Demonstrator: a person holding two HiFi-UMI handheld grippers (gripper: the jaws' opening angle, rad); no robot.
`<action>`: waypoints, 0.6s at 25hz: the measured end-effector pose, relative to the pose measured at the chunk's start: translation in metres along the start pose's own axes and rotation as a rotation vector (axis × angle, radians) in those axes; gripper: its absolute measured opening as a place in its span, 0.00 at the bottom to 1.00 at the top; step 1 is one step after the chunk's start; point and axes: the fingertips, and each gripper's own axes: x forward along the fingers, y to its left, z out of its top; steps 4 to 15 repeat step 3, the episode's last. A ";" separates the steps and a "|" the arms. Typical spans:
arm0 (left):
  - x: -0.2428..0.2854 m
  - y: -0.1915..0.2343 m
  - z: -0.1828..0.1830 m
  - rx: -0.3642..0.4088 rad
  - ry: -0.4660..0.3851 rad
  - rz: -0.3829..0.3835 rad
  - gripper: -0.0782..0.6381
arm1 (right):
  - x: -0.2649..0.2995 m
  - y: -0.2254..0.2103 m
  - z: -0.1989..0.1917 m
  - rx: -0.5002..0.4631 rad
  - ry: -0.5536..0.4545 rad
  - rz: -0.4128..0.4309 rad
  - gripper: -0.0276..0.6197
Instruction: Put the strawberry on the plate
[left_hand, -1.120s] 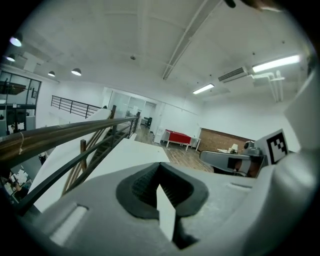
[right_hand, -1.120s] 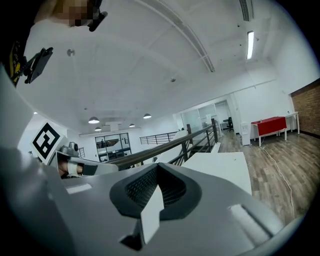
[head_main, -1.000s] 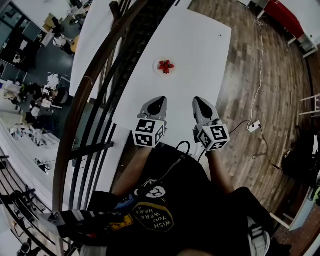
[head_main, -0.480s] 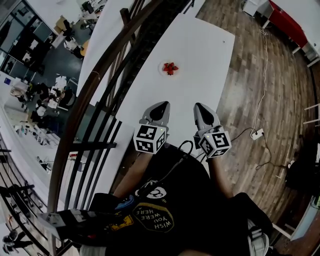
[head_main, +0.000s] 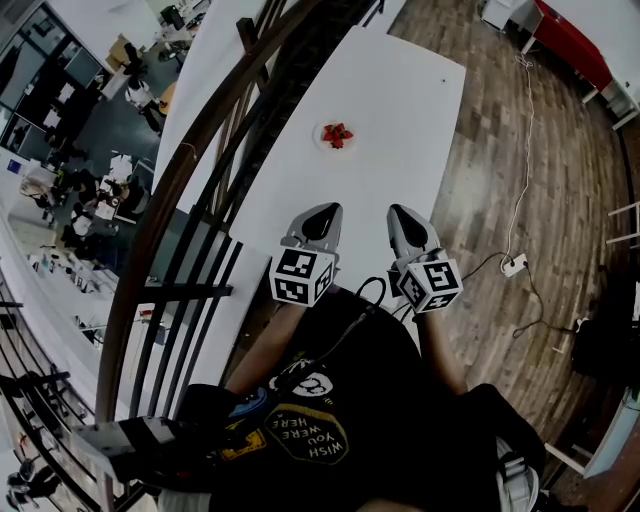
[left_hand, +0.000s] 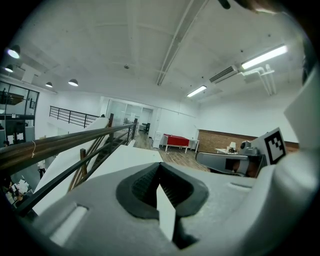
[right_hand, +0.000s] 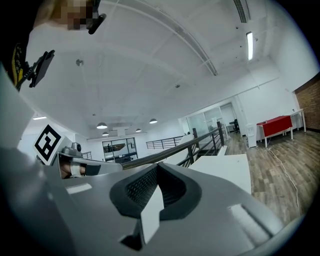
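Note:
A red cluster of strawberry (head_main: 337, 133) lies on a small white plate (head_main: 322, 139) toward the far end of the long white table (head_main: 400, 110) in the head view. My left gripper (head_main: 322, 212) and right gripper (head_main: 402, 212) hover side by side over the table's near end, well short of the plate. Both point toward it. In the left gripper view the left gripper (left_hand: 159, 165) has its jaws together with nothing in them. The right gripper (right_hand: 157, 165) in its own view is likewise shut and empty. Neither gripper view shows the plate.
A dark wooden handrail with metal bars (head_main: 190, 170) runs along the table's left side above a drop to a lower floor. Wooden flooring (head_main: 540, 180) lies to the right, with a cable and power strip (head_main: 510, 265) on it. A red cabinet (head_main: 570, 40) stands far right.
Both grippers have drawn back a little toward the person and sit slightly lower in the head view. Their jaws stay together. The strawberry and plate have not moved on the table.

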 end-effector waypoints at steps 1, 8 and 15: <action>0.000 0.000 0.000 0.002 0.000 -0.001 0.11 | 0.000 0.000 0.000 -0.001 0.001 0.002 0.05; 0.002 -0.001 0.000 0.005 0.000 -0.004 0.11 | 0.001 0.001 0.000 -0.005 0.002 0.007 0.05; 0.002 -0.001 0.000 0.005 0.000 -0.004 0.11 | 0.001 0.001 0.000 -0.005 0.002 0.007 0.05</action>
